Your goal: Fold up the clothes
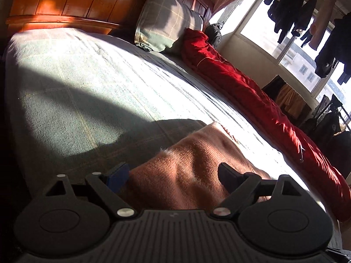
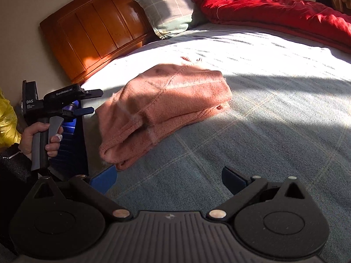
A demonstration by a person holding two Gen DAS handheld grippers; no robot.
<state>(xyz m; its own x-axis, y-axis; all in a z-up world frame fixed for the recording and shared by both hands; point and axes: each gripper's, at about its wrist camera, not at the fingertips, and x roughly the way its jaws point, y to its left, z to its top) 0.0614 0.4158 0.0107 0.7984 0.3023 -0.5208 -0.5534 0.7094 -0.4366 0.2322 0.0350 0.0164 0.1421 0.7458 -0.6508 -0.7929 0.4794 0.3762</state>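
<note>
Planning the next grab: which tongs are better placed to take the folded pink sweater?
Probably left. The left tongs are open, with the pink sweater right ahead between the fingers. The right tongs, also open, sit back over bare bedspread.

The bed (image 2: 274, 114) bears a folded pink sweater (image 2: 166, 109), pillow (image 2: 173, 11) and red quilt (image 2: 285, 13).

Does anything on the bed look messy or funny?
Not much. The pink sweater lies folded on the bed, its layers a little uneven at the near end. The red blanket is bunched along the far edge.
</note>
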